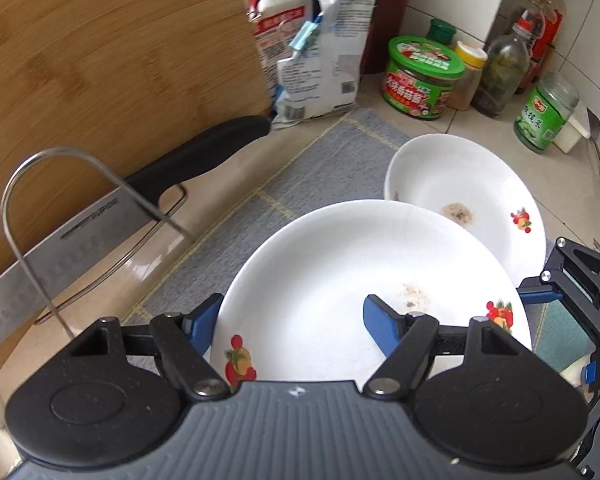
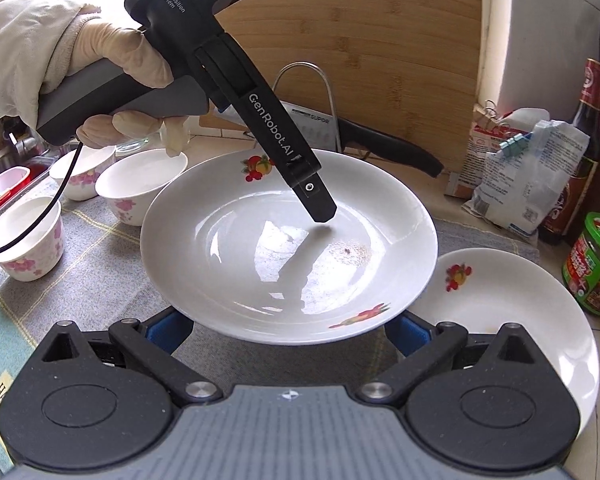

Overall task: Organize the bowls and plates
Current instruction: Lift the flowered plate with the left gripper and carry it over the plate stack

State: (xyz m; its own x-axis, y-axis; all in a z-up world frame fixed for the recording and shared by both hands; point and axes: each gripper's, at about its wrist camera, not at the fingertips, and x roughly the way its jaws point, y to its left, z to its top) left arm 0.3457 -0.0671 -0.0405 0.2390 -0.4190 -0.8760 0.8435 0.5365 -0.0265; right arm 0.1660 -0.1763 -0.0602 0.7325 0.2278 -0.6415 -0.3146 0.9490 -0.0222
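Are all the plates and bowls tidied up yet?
Not yet; nothing looks stacked. The left gripper clamps one fruit-print plate, held above the cloth. The second plate lies on the cloth, and three flowered bowls stand apart, waiting.

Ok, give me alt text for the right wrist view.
A white fruit-patterned plate fills the centre, with the left gripper clamped over its far rim and the blue pads of the right gripper just under its near rim. A second plate lies to the right on the grey cloth; three floral cups stand to the left.
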